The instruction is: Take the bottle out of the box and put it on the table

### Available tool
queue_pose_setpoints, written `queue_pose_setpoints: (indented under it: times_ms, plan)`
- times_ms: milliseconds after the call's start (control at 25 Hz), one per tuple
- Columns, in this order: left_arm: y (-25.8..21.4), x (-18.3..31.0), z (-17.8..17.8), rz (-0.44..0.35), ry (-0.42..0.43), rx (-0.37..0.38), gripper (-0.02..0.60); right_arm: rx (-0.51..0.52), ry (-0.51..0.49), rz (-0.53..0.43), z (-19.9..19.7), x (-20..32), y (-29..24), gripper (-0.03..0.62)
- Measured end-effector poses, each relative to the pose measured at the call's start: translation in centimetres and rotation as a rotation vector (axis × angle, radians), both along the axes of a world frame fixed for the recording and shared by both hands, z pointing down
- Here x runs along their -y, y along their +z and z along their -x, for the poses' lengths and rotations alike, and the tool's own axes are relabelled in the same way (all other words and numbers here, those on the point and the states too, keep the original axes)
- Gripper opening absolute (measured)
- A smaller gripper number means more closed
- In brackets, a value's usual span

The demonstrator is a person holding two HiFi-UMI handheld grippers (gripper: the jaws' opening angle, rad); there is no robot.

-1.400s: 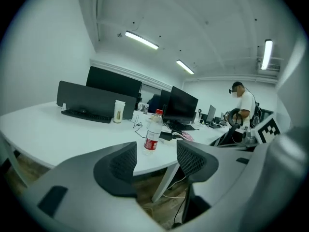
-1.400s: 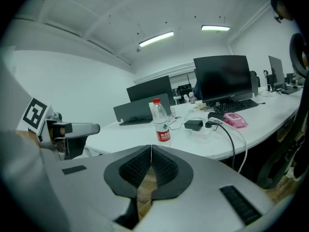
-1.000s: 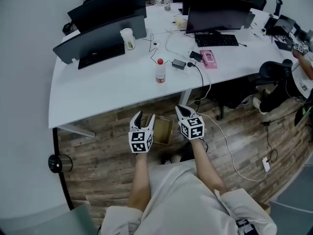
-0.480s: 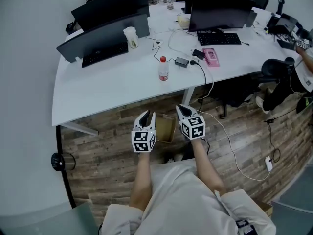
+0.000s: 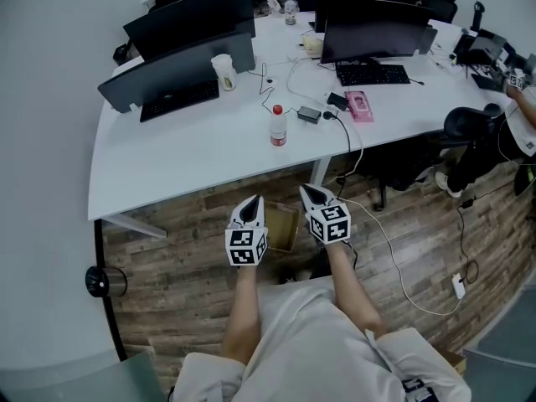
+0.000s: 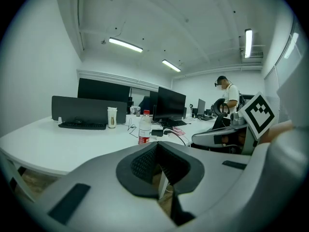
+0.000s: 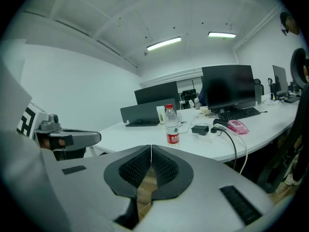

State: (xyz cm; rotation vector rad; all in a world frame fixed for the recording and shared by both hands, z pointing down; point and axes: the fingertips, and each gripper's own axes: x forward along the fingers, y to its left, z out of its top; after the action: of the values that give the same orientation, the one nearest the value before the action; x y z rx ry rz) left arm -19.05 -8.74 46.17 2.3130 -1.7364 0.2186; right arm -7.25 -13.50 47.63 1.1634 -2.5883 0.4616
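Red-capped and upright, the bottle [image 5: 277, 126] stands on the white counter [image 5: 176, 162], with a black adapter [image 5: 308, 113] and cables just beside it. I judge the main job done: the bottle is out of the box [image 5: 281, 224], set down, and nothing touches it. The cardboard box sits on the wood floor [image 5: 167, 266] below the counter's edge, between my 2 claws in the head view. I cannot tell whether anything is in it, since the claws cover part of it.

The left claw [image 5: 250, 205] is fully closed, its pads meeting with nothing between them. The right claw [image 5: 312, 193] is likewise pinched together and empty, with a bit of the box showing under its pads. Both hang side by side over the floor, in front of the counter and lower than its top, pointing toward it and slightly down.

From either claw the bottle is well apart, ahead and higher. In the left gripper view it stands just left of the line of the jaws, and in the right gripper view just right of it. As I read it, little or nothing is left to do.
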Motion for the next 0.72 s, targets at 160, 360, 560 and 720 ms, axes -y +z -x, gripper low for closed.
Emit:
queue_pose_setpoints:
  times_ms: [160, 360, 560, 720]
  plan:
    - [-0.13, 0.1, -0.52, 0.006, 0.016, -0.032, 0.014, 0.004, 0.004, -0.001, -0.29, -0.02, -0.09, 0.04]
    - [0.19, 0.16, -0.88, 0.015, 0.015, -0.028, 0.014, 0.015, -0.001, 0.008, -0.31, -0.27, 0.09, 0.04]
    - [-0.05, 0.22, -0.93, -0.003, 0.004, -0.024, 0.014, 0.017, -0.013, 0.01, -0.25, -0.45, 0.11, 0.04]
    - [0.04, 0.33, -0.82, 0.0, -0.003, -0.01, 0.014, 0.004, -0.005, 0.016, -0.37, -0.39, 0.43, 0.04]
